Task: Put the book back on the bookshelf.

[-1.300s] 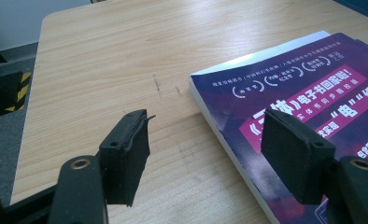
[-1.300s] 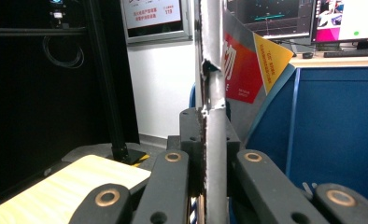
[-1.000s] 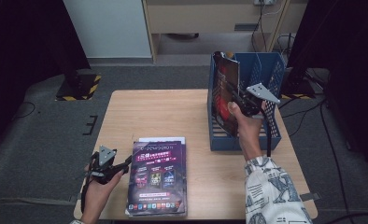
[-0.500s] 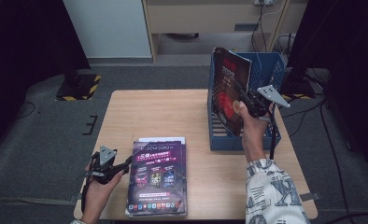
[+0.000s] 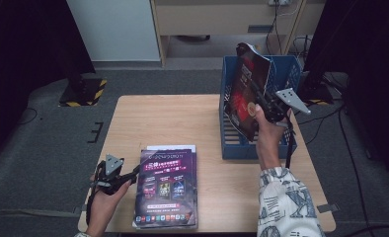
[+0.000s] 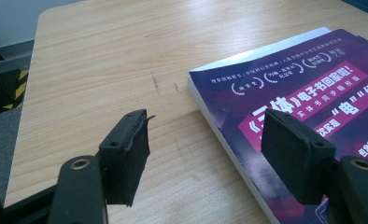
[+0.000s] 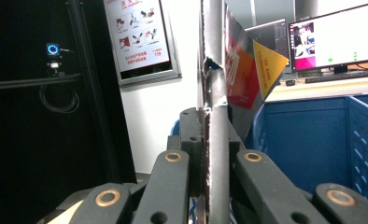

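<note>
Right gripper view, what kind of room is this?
Probably a lab or office workspace: a computer monitor on a desk, an instruction poster on the wall, and black curtains around the wooden table.

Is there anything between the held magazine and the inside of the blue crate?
Nothing visible. The right gripper holds the magazine upright over the crate, whose open top below looks free. The other magazines lie far off on the table.

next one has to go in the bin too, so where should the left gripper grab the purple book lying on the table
Grip the purple book at its left long edge, coming in level from the left, where the left gripper waits open. The book lies flat on a stack on the table, so that raised edge probably lets one jaw slip under the cover and the other rest on top.
</note>
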The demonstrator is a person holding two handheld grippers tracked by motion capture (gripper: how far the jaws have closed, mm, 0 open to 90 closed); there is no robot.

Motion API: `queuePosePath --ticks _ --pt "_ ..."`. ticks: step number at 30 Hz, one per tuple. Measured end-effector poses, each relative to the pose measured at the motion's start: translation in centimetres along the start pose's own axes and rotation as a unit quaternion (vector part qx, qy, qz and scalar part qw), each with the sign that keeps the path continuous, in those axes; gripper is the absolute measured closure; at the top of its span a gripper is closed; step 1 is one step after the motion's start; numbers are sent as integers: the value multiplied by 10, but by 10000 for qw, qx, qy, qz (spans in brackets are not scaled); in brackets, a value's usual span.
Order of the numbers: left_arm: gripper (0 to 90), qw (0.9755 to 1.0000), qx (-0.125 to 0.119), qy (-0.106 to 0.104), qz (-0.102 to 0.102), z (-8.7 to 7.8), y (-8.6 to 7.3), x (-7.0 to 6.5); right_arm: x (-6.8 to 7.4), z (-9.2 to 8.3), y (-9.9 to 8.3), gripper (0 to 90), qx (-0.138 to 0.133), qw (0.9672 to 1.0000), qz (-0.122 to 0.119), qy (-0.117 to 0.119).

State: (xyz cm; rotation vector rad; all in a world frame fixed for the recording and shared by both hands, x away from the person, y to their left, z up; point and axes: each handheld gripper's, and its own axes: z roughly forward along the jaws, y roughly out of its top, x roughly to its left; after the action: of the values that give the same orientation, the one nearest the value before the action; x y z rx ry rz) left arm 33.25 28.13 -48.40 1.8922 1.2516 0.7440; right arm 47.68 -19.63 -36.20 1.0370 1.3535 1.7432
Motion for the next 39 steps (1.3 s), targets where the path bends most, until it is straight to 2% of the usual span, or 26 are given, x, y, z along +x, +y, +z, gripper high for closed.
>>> queuePosePath --ticks 11,25,39 --pt "321 10000 -10 -2 -32 0 0 1 8 7 -2 867 9 9999 -133 51" --pt "321 10000 -1 -14 -56 0 -1 1 4 11 -7 867 0 9998 -194 50" --pt "321 10000 -72 -12 -51 -3 1 2 5 13 -19 867 36 9999 -122 61"
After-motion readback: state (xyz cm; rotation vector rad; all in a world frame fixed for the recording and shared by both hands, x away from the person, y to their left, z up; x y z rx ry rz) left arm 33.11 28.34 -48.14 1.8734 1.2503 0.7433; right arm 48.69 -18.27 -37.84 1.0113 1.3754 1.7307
